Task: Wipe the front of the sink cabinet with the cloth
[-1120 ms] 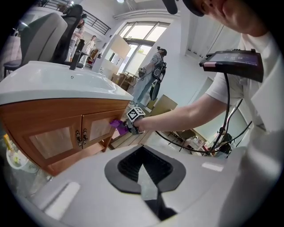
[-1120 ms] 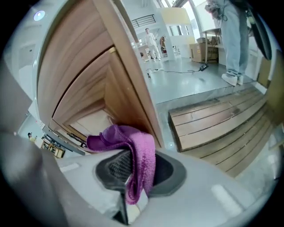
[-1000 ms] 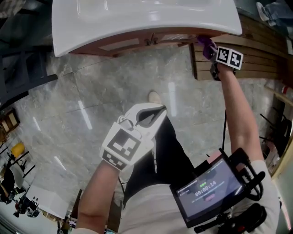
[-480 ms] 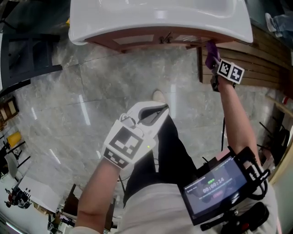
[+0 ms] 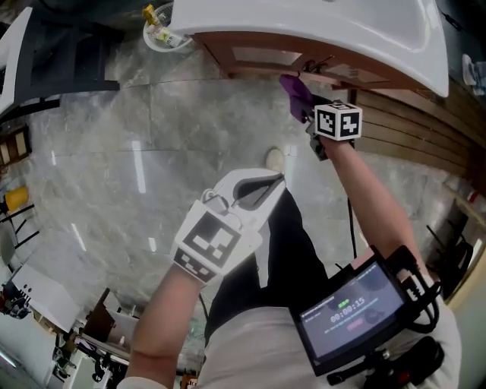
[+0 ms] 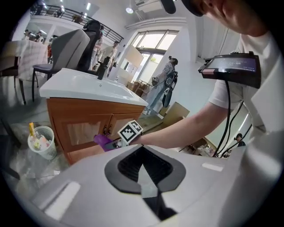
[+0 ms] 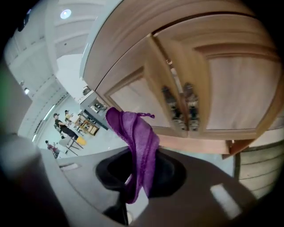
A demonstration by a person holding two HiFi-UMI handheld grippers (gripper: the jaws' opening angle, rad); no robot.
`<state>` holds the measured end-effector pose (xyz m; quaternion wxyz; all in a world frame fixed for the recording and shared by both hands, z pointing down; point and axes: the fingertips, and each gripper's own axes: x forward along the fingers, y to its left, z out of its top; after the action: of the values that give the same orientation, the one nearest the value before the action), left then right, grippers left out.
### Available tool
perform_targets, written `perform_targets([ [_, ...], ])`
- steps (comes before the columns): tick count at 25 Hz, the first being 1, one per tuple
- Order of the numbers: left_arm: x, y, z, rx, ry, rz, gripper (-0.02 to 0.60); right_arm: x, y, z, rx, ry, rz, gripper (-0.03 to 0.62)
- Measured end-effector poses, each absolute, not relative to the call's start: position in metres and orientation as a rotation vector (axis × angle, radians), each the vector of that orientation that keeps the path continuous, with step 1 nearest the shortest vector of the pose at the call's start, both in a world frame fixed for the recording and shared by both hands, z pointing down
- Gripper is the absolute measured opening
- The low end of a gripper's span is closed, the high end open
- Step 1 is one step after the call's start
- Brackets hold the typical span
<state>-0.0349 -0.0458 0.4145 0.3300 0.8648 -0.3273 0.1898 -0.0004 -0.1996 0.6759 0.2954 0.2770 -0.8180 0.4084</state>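
Observation:
The wooden sink cabinet (image 5: 258, 57) stands under a white basin (image 5: 319, 23) at the top of the head view. My right gripper (image 5: 306, 106) is shut on a purple cloth (image 5: 295, 91) held just in front of the cabinet doors, near the two metal door handles (image 7: 179, 106). In the right gripper view the cloth (image 7: 140, 146) hangs out of the shut jaws; whether it touches the wood I cannot tell. My left gripper (image 5: 258, 186) is shut and holds nothing, low over the person's legs, away from the cabinet (image 6: 80, 126).
A small white waste bin (image 5: 161, 34) with rubbish stands on the grey marble floor left of the cabinet. A slatted wooden panel (image 5: 425, 129) lies to the right. The person's shoe (image 5: 273, 159) is below the cabinet. People stand in the background.
My right gripper has carried the cloth leftwards along the cabinet front, from its right corner to the door handles. The left gripper has stayed put.

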Motion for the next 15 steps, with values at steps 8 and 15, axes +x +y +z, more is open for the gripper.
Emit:
perform_targets([
  [8,-0.095,-0.037,0.431,2.200,-0.976,0.466,0.006,-0.162,-0.193,0.707,0.552,-2.235,1.091,0.083],
  [15,-0.104,-0.024,0.439,2.175,-1.021,0.447,0.006,-0.203,-0.193,0.730,0.509,-2.224,1.156,0.083],
])
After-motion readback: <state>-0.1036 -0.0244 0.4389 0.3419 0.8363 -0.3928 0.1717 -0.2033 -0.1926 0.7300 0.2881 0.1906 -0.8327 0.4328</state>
